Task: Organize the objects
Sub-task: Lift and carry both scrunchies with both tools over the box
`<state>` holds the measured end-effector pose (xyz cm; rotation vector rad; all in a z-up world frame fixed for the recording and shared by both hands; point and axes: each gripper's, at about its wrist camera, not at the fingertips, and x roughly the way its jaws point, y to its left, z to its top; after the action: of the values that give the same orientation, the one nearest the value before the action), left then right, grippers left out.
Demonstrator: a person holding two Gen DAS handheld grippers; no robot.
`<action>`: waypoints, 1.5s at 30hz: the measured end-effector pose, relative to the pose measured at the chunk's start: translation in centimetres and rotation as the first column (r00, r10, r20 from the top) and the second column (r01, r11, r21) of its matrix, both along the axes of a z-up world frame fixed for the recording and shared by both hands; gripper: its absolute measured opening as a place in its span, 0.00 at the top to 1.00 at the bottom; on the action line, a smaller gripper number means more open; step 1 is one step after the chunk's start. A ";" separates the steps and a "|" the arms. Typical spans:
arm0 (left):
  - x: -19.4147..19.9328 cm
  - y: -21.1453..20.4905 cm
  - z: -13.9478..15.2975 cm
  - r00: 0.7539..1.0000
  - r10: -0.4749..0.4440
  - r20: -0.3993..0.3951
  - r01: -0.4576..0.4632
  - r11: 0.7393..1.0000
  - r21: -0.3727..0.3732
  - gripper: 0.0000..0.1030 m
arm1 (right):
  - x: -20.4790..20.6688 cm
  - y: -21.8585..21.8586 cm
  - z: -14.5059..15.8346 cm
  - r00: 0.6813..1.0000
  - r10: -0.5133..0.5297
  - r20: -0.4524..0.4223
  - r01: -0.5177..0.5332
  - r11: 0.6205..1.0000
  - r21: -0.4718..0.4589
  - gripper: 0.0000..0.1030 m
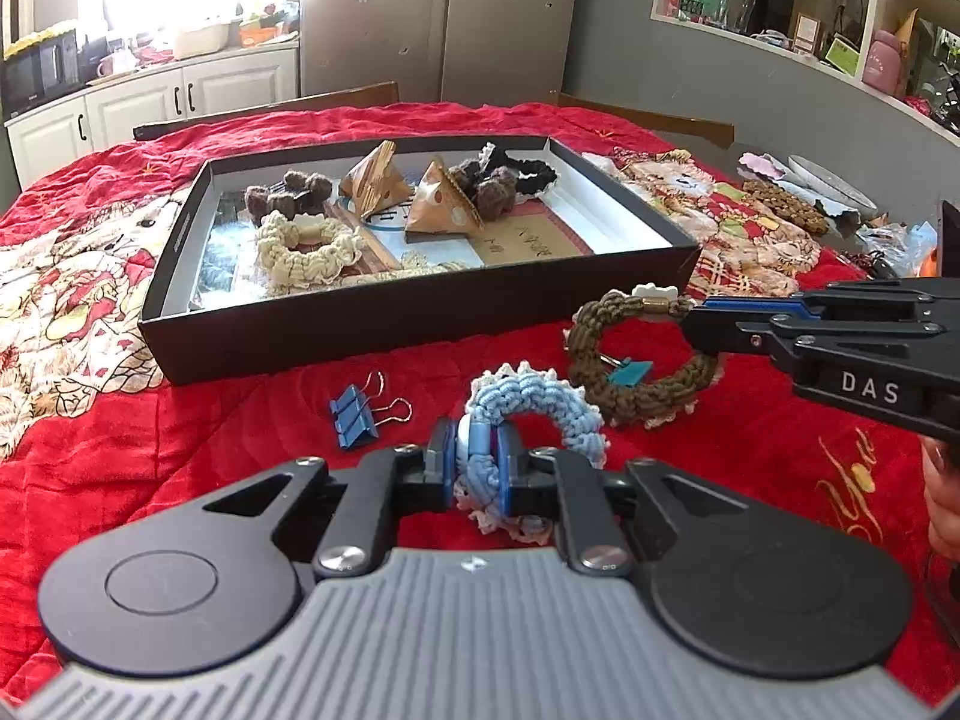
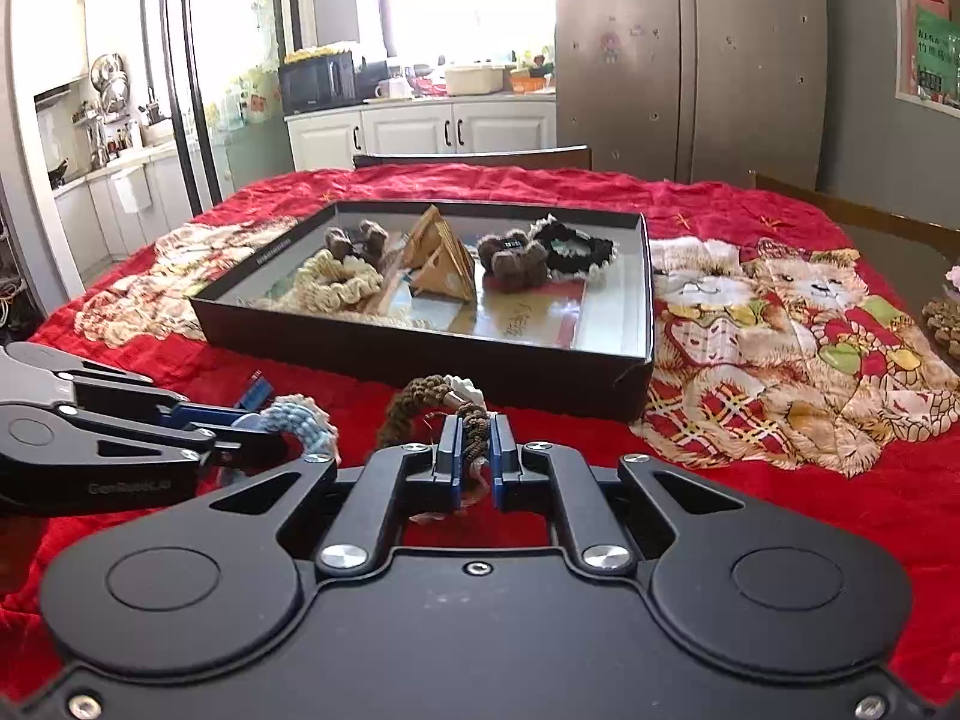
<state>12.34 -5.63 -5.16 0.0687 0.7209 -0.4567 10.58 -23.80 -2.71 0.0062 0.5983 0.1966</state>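
With my left gripper (image 1: 474,459) clamped on the blue scrunchie (image 1: 534,414) and right gripper (image 2: 475,450) on the brown scrunchie (image 2: 420,399), I'd lift both clear, then carry them toward the box (image 1: 420,324) at twelve o'clock.

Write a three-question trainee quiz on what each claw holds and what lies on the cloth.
1. True or false: the left claw is shut on the light blue scrunchie.
2. Which scrunchie does the right claw grip? A) cream B) olive brown C) black
3. Fill in: the blue binder clip lies on the red cloth, outside the black ____.

Key
1. True.
2. B, the olive brown scrunchie; the cream scrunchie and the black scrunchie lie in the box.
3. box.
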 end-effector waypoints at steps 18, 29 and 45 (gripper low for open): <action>-0.8 0.4 2.0 0.999 -0.002 0.052 0.003 1.000 -0.014 0.84 | -1.3 0.5 2.7 0.998 0.022 0.064 -0.022 1.000 0.006 0.91; -0.9 0.7 3.1 0.997 0.006 0.078 -0.004 1.000 -0.020 0.84 | -1.6 0.8 3.7 0.996 0.027 0.084 -0.027 1.000 -0.011 0.91; 1.1 2.0 6.1 0.986 0.057 0.157 -0.055 0.998 -0.020 0.84 | -0.1 1.0 6.1 0.991 0.021 0.135 -0.015 0.999 -0.043 0.91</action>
<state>13.47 -3.61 0.92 0.0690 0.5620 -0.3983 10.44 -22.79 3.35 -0.0526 0.4666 0.2003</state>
